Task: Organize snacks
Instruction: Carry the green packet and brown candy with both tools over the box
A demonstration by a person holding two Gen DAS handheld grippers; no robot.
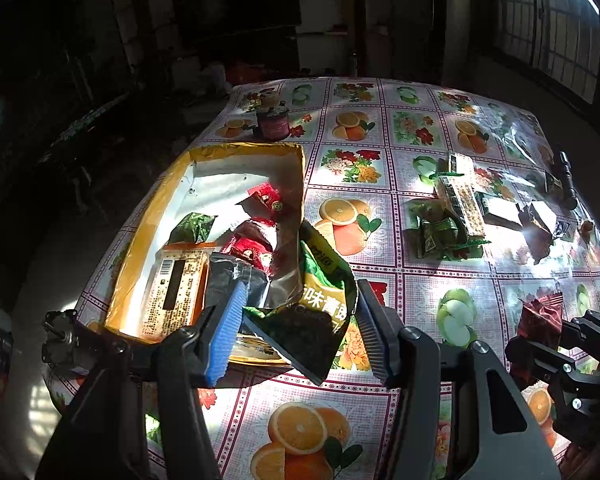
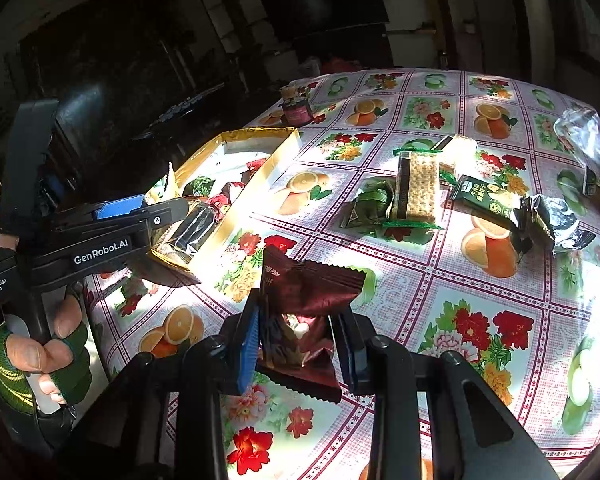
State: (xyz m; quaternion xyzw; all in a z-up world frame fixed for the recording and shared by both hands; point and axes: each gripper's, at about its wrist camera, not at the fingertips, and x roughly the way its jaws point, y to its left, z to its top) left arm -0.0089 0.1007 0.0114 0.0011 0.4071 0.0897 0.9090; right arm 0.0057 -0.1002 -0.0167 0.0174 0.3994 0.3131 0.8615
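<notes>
Left wrist view: my left gripper (image 1: 300, 320) is spread wide, its fingers flanking a green snack bag (image 1: 320, 300) at the near corner of the yellow box (image 1: 148, 240). Right wrist view alone shows my right gripper (image 2: 300, 344) pinching a maroon packet (image 2: 304, 304), held right of that box.

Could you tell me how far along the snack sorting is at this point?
Roughly halfway. The yellow box already holds several packets. The left gripper is open around a green packet at the box's near corner, and the right gripper is shut on a maroon packet. A cracker pack and other wrapped snacks remain on the tablecloth.
</notes>
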